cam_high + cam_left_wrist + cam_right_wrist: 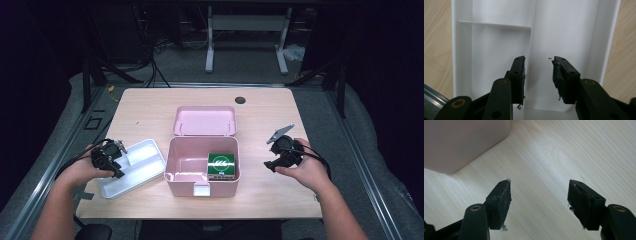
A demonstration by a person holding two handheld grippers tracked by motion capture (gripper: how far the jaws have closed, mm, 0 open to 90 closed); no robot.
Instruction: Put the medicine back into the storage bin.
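Note:
A white divided tray lies at the table's front left. My left gripper hangs over its near end. In the left gripper view the jaws stand apart over the tray, with its long divider wall running between them, close to the left jaw; the pads do not press on it. An open pink box stands mid-table, its lid tipped back, and a green carton sits in its right part. My right gripper is open over bare wood, right of the pink box's corner.
The wooden table has a small dark hole near its far edge. Bare wood lies behind the box and to its right. A white latch juts from the box's front wall. Beyond the table are cables and a desk frame.

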